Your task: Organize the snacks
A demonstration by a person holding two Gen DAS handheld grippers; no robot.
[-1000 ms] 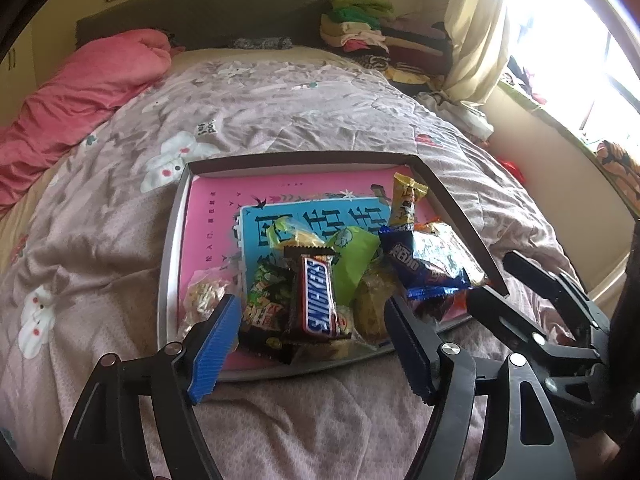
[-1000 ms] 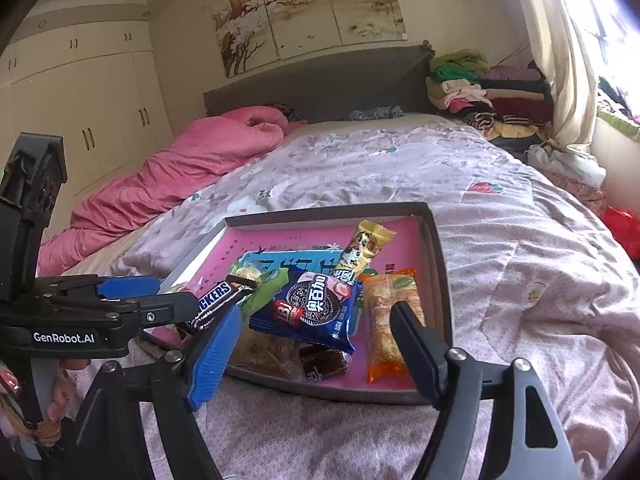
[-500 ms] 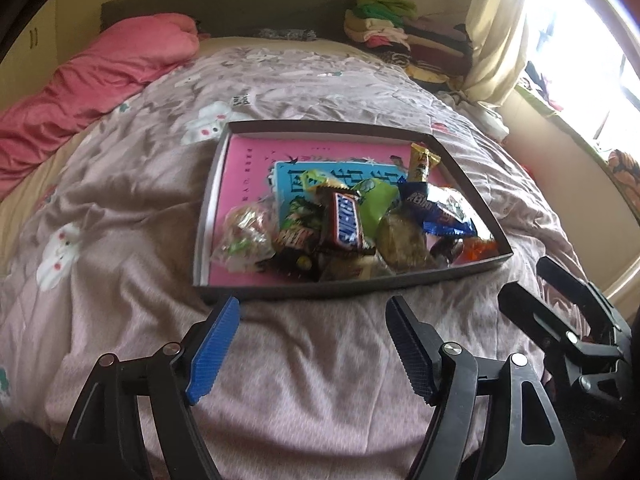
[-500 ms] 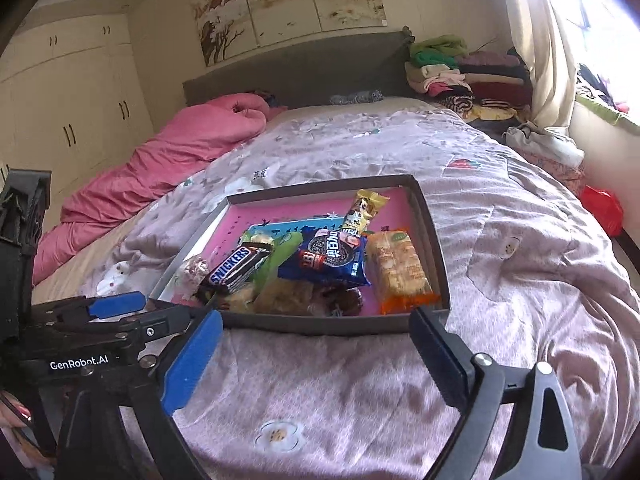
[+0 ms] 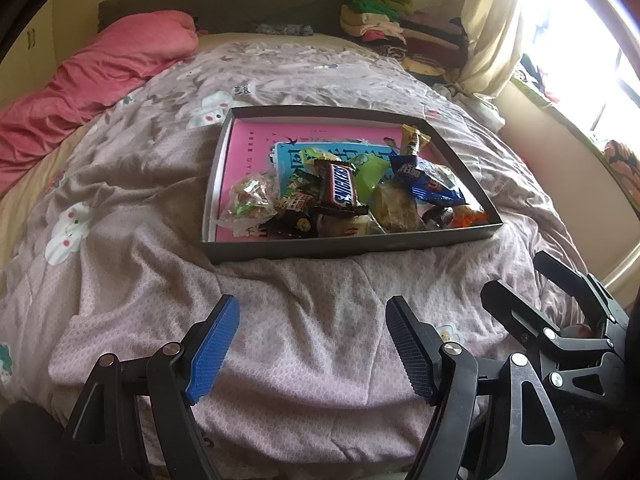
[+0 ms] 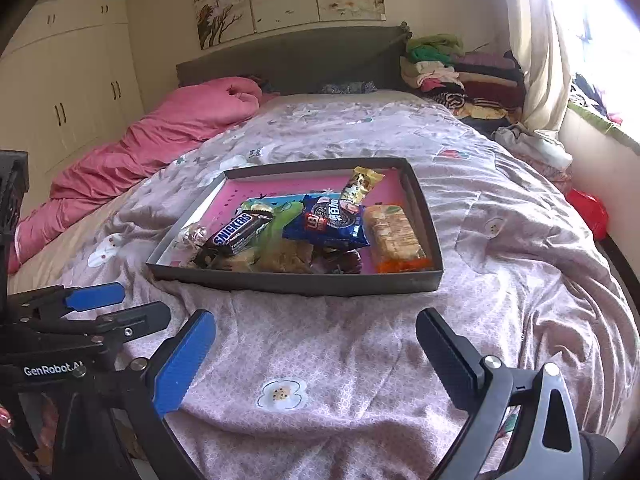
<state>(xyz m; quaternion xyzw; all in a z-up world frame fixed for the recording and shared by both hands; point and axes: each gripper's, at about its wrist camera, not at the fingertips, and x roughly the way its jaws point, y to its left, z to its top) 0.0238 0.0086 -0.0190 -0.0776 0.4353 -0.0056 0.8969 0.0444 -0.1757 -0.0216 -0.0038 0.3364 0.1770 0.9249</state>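
A dark shallow tray (image 5: 348, 246) (image 6: 296, 282) with a pink lining lies on the bed. It holds several snacks: a Snickers bar (image 5: 340, 190) (image 6: 236, 232), a blue cookie pack (image 5: 428, 184) (image 6: 328, 222), an orange cracker pack (image 6: 394, 236), a yellow bar (image 6: 360, 186) and a clear-wrapped sweet (image 5: 250, 198). My left gripper (image 5: 312, 308) (image 6: 140, 304) hovers open over the quilt, short of the tray's near wall. My right gripper (image 6: 316, 320) (image 5: 518, 276) is beside it on the right; its jaws are opening, with nothing between them.
A lilac flowered quilt (image 5: 280, 340) covers the bed. A pink duvet (image 5: 100, 64) is bunched at the far left. Folded clothes (image 6: 460, 76) are stacked by the headboard, next to a curtain (image 6: 536, 40). A red bag (image 6: 586, 210) sits off the bed's right side.
Both grippers have drawn back from the tray, which now lies farther off with bare quilt between. The right jaws have spread wider. The snacks have not moved.
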